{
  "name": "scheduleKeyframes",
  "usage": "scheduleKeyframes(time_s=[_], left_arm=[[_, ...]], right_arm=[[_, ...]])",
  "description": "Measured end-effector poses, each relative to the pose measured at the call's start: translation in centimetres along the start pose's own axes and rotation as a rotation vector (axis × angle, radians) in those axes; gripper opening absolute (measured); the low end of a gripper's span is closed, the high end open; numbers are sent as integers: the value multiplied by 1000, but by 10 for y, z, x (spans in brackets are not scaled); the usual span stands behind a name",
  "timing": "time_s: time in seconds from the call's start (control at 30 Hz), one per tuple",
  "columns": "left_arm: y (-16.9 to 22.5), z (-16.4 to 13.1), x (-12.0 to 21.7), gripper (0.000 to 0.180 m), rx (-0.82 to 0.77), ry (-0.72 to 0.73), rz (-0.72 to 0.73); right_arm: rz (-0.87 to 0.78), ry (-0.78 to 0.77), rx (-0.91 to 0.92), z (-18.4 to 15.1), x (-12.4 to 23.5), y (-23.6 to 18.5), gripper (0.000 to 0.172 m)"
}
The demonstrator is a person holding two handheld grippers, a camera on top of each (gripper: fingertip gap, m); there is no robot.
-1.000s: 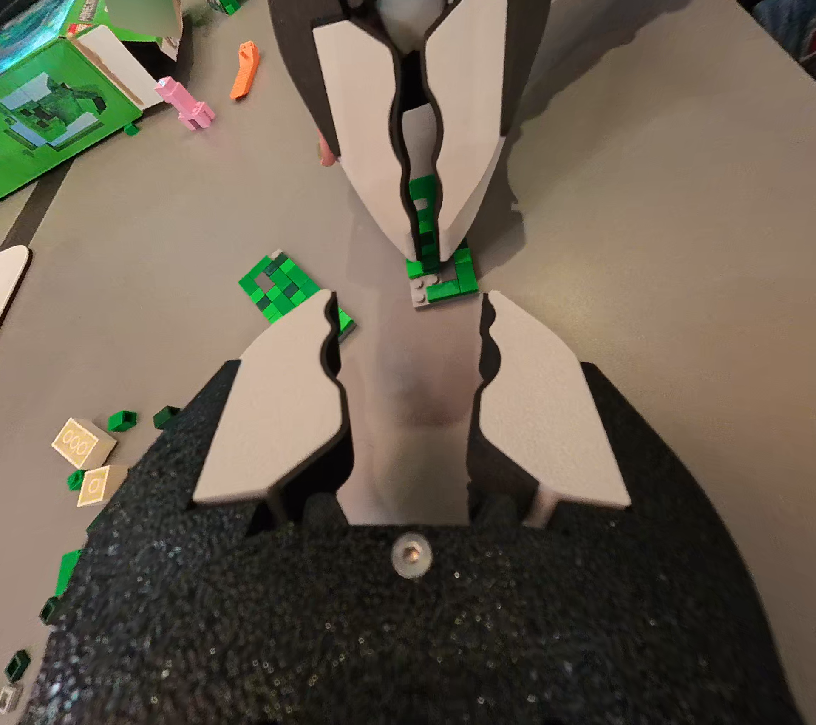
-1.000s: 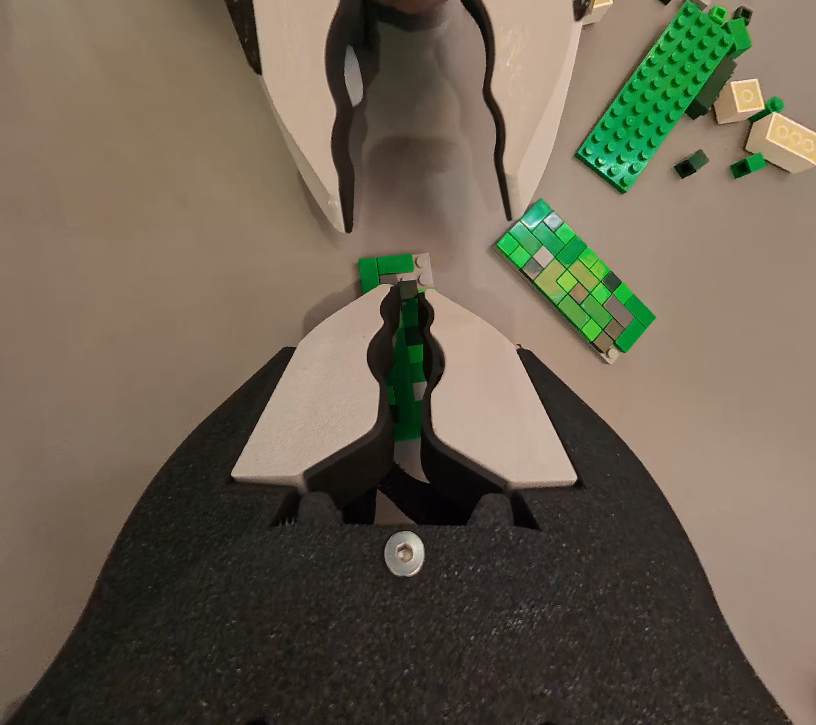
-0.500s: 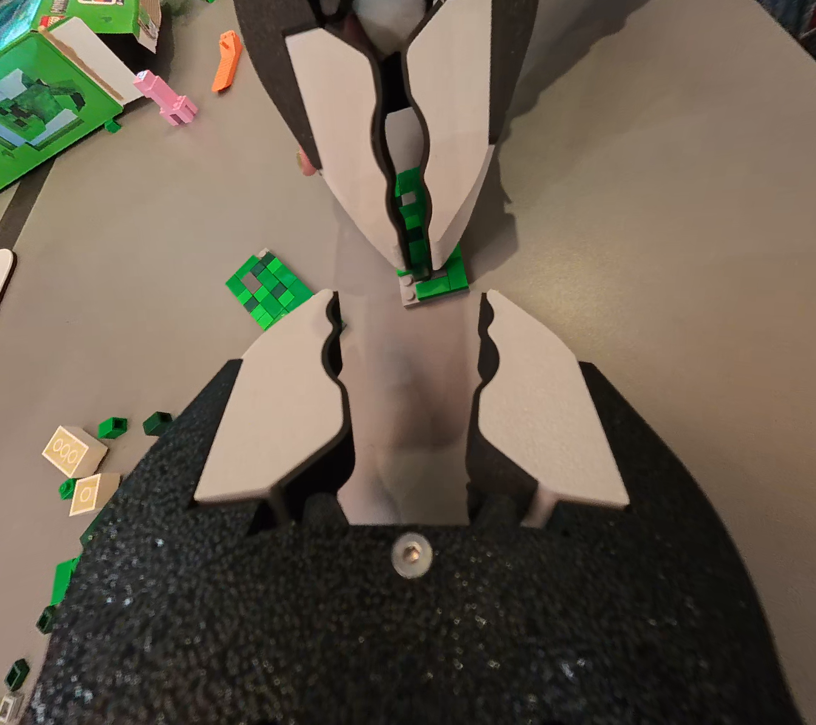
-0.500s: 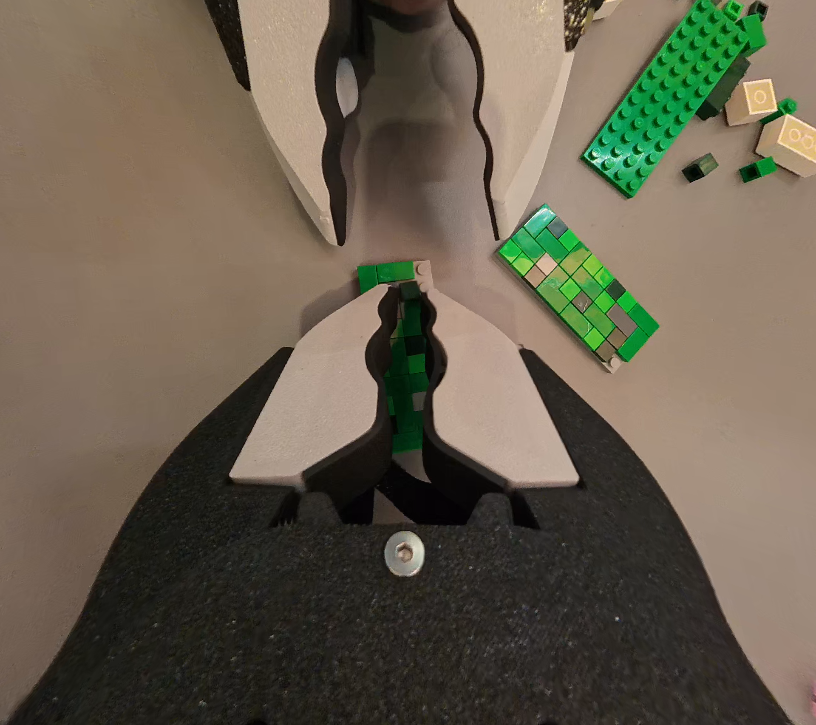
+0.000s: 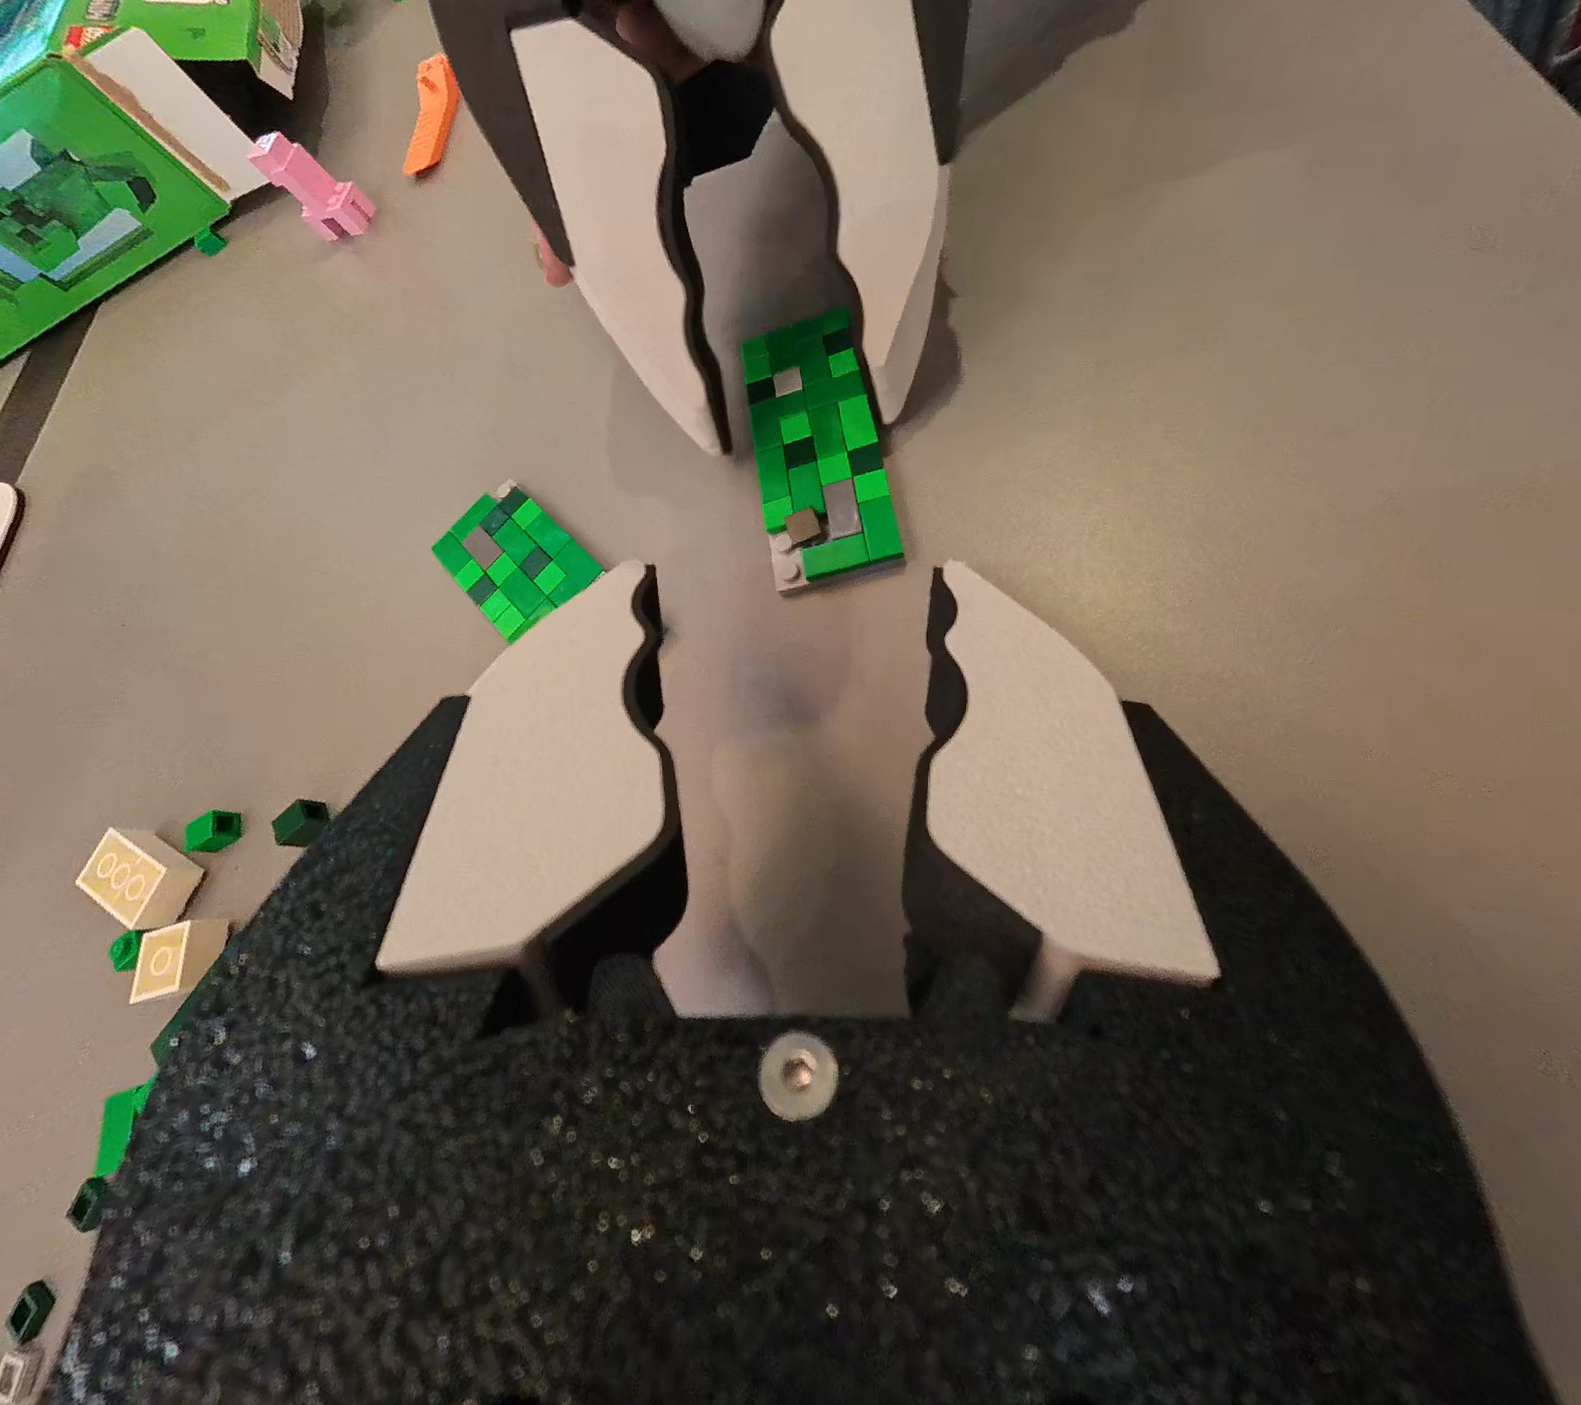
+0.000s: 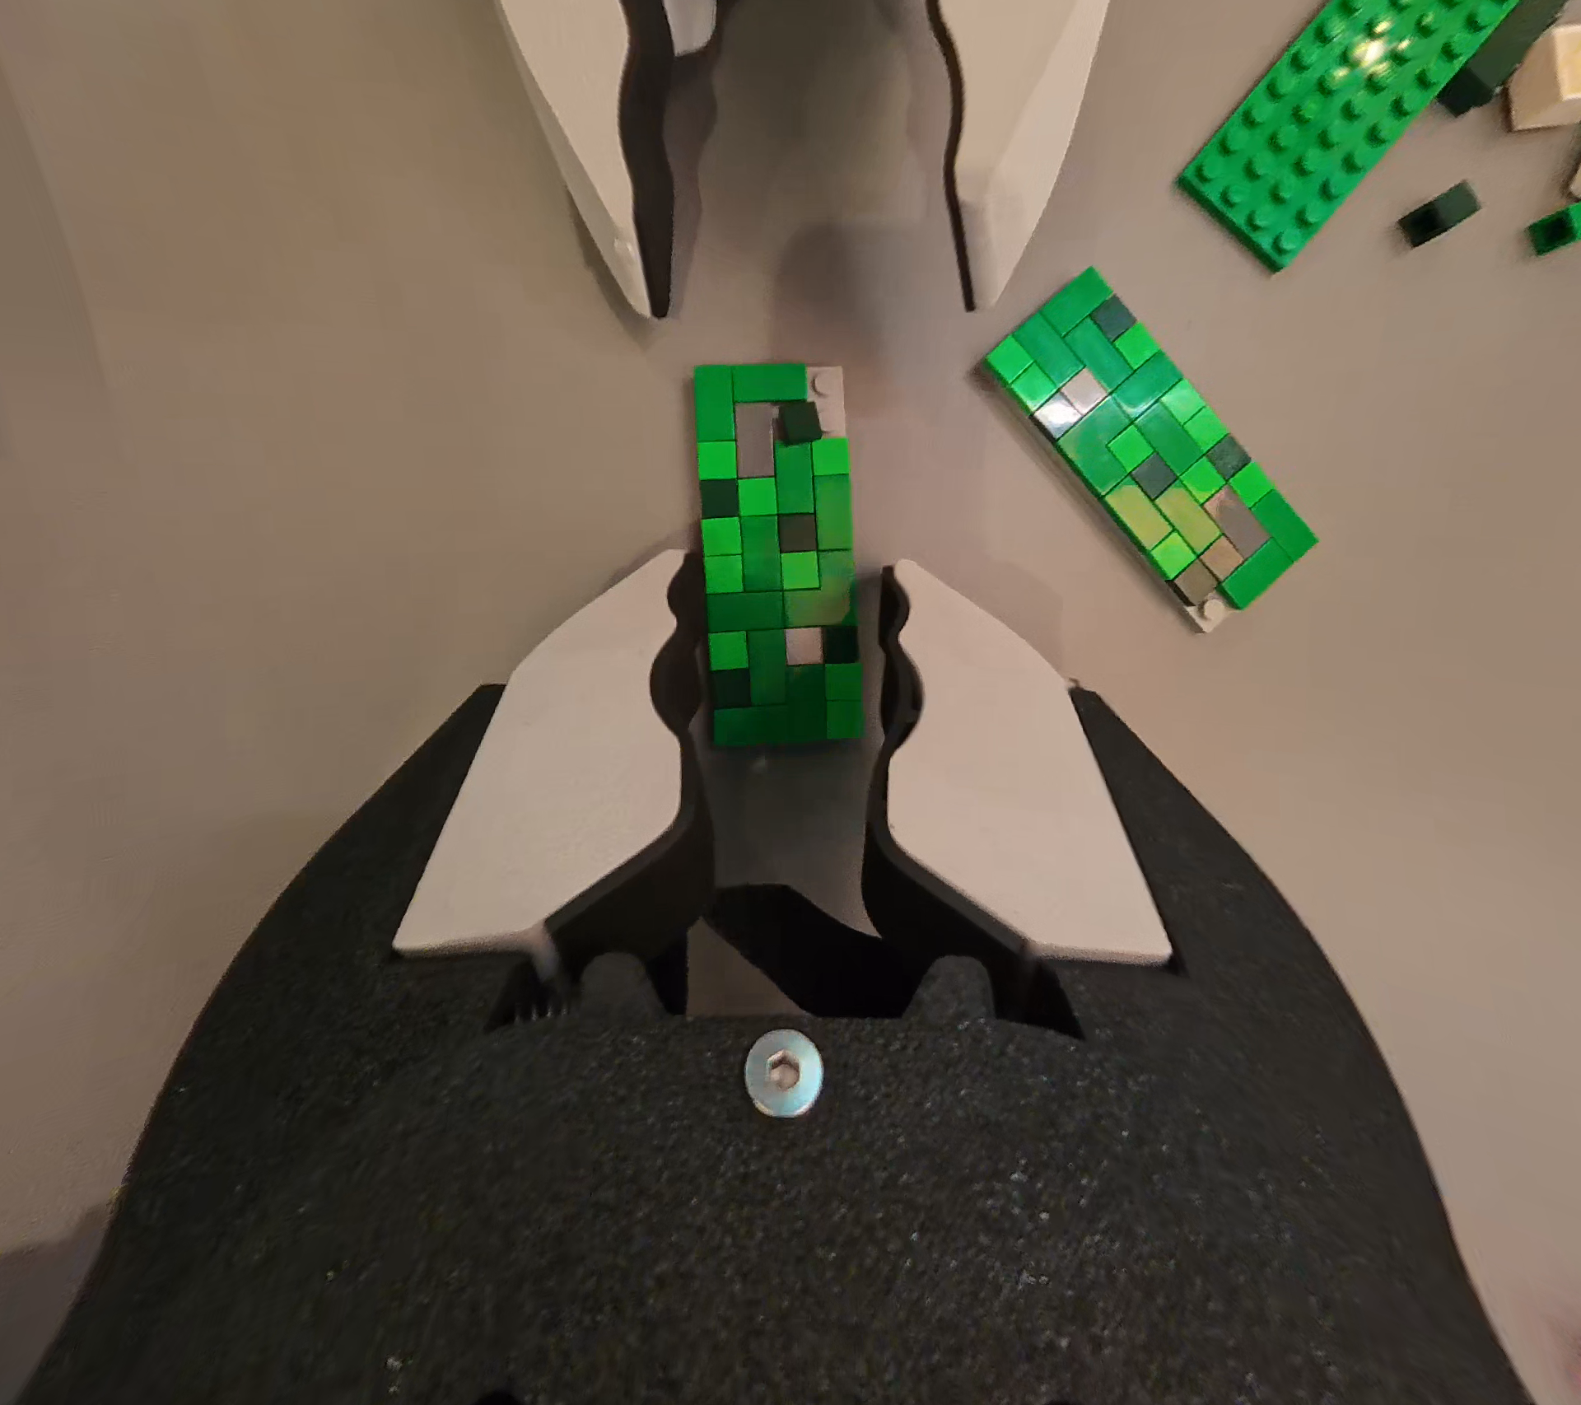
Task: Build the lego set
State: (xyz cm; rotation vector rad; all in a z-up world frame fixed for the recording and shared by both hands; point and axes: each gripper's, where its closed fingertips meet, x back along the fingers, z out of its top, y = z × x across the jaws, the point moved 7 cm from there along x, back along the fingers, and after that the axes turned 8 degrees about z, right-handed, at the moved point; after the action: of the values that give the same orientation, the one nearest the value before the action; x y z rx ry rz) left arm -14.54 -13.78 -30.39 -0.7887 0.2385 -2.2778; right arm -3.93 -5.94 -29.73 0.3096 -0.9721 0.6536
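Currently, right tongs spread; green tiled plate lies flat on grey surface between the pads, visible gap each side, no pinch. One dark green tile sits crooked at plate's far end, next to bare grey studs. Left tongs spread wide w/ nothing between them, tips just short of that same plate. Second tiled plate lies apart, partly under left finger in left wrist view. Studded green baseplate, loose small bricks, cream bricks, pink figure, orange tool, green boxes farther off.
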Motion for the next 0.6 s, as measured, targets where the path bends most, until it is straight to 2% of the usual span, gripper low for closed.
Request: scheduleKeyframes(time_s=[0.03,0.23,0.47,0.6], left_arm=[[0,0,0,60,1,0,-1],[0,2,-1,60,-24,4,14],[5,7,0,58,-318,-16,192],[8,19,8,47,-479,44,327]], right_arm=[[27,-7,-11,0,-1,1,34],[57,-8,-8,2,-1,2,33],[73,89,-32,5,9,4,32],[87,128,-26,14,19,3,33]])
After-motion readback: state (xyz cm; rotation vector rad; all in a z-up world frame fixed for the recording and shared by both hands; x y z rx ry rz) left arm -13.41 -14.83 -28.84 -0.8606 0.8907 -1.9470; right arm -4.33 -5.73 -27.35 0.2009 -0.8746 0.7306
